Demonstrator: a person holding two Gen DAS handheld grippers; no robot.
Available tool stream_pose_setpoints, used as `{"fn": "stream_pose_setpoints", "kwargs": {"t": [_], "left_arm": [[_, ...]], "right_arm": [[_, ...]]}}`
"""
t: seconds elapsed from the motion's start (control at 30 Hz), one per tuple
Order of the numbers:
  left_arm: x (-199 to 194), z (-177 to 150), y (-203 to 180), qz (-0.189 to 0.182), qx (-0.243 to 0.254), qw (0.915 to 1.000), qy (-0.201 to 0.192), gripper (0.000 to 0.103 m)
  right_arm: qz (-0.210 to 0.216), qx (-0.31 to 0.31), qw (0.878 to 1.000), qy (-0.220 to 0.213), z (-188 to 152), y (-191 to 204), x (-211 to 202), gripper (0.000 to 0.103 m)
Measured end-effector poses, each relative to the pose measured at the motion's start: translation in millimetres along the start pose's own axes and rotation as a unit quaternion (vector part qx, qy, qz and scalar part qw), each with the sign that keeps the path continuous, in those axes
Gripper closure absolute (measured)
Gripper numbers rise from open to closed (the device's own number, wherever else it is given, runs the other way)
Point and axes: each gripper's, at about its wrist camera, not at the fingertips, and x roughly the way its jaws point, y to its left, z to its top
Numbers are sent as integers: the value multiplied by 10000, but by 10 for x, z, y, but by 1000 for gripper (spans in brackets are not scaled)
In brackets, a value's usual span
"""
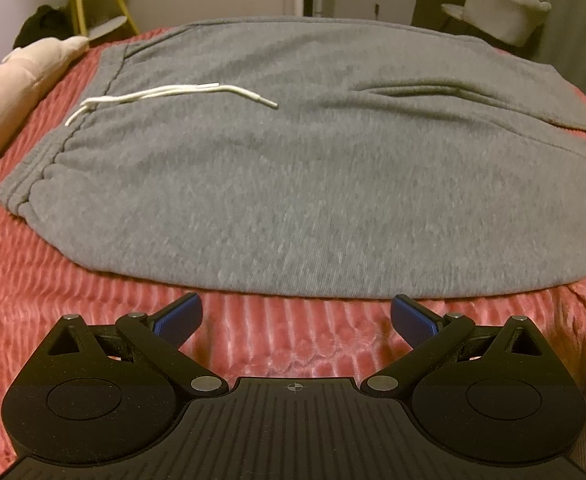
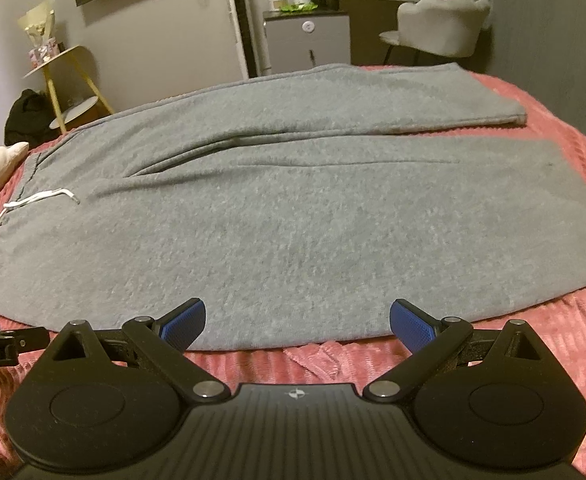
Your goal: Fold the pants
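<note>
A red ribbed bedspread [image 2: 473,364] is bordered by grey walls, a cabinet [image 2: 307,42] and a chair [image 2: 441,28]. Grey pants [image 2: 293,208] are laid flat on it. Both the left gripper [image 1: 295,316] and right gripper [image 2: 297,320] are spread wide, empty, near the hem.

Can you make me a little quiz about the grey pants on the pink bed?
1. True or false: the grey pants are already folded into a small square.
2. What colour is the drawstring at the waistband?
A. white
B. black
C. green
3. Fill in the missing word: both the left gripper and the right gripper have their jaws ____ and hold nothing.

Key
1. False. The pants lie spread flat on the pink bedspread, both legs stretched out side by side.
2. A.
3. open.
</note>
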Motion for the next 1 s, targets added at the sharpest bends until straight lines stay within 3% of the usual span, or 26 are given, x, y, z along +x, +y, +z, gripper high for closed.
{"fn": "stream_pose_setpoints", "kwargs": {"t": [0.1,0.2,0.3,0.43,0.57,0.63,0.7,0.77,0.8,0.93,1.0], "left_arm": [[4,44,-16,-5,19,10000,39,0],[-31,210,-32,219,5,9997,-133,0],[-32,533,-8,186,-431,9976,-504,0],[223,1024,55,109,-1347,9880,-752,0],[583,1243,125,591,-1884,9740,-1112,0],[751,1264,186,797,-1927,9693,-1305,0],[853,1292,301,1002,-2006,9631,-1490,0],[913,1295,426,1092,-2127,9564,-1678,0],[931,1292,492,1122,-2184,9521,-1823,0],[1046,1286,654,1394,-2259,9383,-2217,0],[1111,1284,689,1423,-2235,9377,-2249,0]], "right_arm": [[184,206,9996,77,30,-86,31,4],[693,915,9934,-77,134,-397,75,4],[365,1400,9893,-159,299,-729,269,4],[39,1892,9819,-101,455,-1144,689,4],[10,2003,9797,59,380,-1338,1042,4],[-14,1494,9888,-19,367,-1289,1094,4],[-100,991,9948,203,417,-1215,1141,4],[-72,667,9952,707,661,-1198,1175,4],[-74,651,9952,720,826,-1242,1182,4],[-267,1200,9921,-259,1759,-1512,1258,4],[-255,1610,9855,-469,2250,-1646,1533,5]]}}
